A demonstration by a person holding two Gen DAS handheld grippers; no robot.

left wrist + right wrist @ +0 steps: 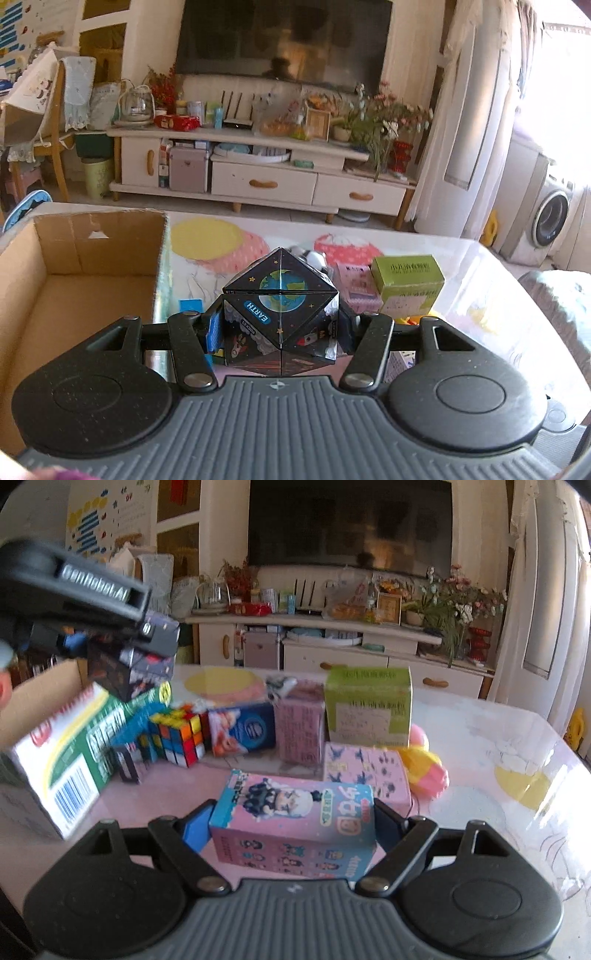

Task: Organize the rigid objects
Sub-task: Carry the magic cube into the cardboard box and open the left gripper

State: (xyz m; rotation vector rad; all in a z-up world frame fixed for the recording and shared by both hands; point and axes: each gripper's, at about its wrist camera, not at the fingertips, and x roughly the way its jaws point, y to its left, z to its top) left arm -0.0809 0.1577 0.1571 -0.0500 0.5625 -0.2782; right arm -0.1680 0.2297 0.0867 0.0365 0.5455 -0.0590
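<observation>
The left gripper point(280, 328) is clenched on a black faceted cube point(281, 310), gripped at its two side faces and held above the table point(491, 288), just right of the carton point(74, 280). The cube is glossy, split into triangular panels, printed with a globe, stars and rockets; its labels "EARTH" and "ROCKET" read upside down in the left wrist view. One cube edge points up and away from the camera. The carton is plain brown corrugated cardboard, open-topped, with bare inner walls. In the right wrist view the left gripper appears upper left, above the carton edge, its body marked with blurred white lettering that I cannot read with certainty. The right gripper point(291, 830) grasps a pink-and-blue figure box point(295, 823), right of the carton and nearest the camera; its long axis runs left to right across the fingers, and a cartoon character with dark hair faces up. The writing on it is too blurred to read. Beyond the figure box stand a green box point(369, 705) with illegible Chinese print, a pink carton point(301, 723), a blue packet point(242, 729), a colour-tiled puzzle cube point(183, 734) and a pink patterned box point(365, 775). Near the carton lies a white-and-green box point(66, 753) tilted on its side, barcode towards the camera. The table carries a glossy pastel-printed cover.
</observation>
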